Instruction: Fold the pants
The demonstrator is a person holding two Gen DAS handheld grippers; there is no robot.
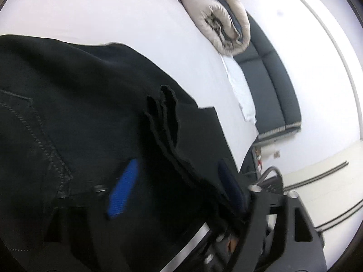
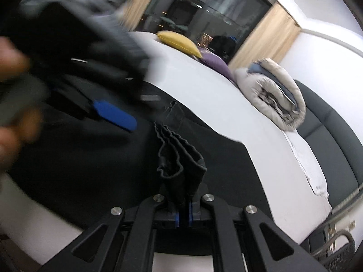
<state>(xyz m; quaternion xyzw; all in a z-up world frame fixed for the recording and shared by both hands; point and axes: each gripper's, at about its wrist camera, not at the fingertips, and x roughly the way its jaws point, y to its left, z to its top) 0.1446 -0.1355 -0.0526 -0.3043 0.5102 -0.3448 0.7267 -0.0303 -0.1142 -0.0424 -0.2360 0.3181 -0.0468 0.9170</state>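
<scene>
Black pants (image 1: pixel 74 104) lie on a white bed (image 1: pixel 118 18). My right gripper (image 2: pixel 184 213) is shut on a bunched stack of the pants' hem edges (image 2: pixel 179 165) that stands up from its blue pads. In the left wrist view one blue fingertip (image 1: pixel 124 188) of my left gripper lies flat on the pants; the other dark finger (image 1: pixel 231 185) is well to the right, with folded cloth edges (image 1: pixel 168 122) between them, so it is open. The left gripper also shows in the right wrist view (image 2: pixel 113 115), blurred, above the pants at left.
A rolled beige and blue duvet (image 2: pixel 274 97) lies at the bed's far side beside a dark headboard (image 2: pixel 335 140). Yellow (image 2: pixel 179 40) and purple (image 2: pixel 215 63) pillows sit behind. A dark window (image 2: pixel 204 15) is at the back. Floor and cables (image 1: pixel 322 174) show at right.
</scene>
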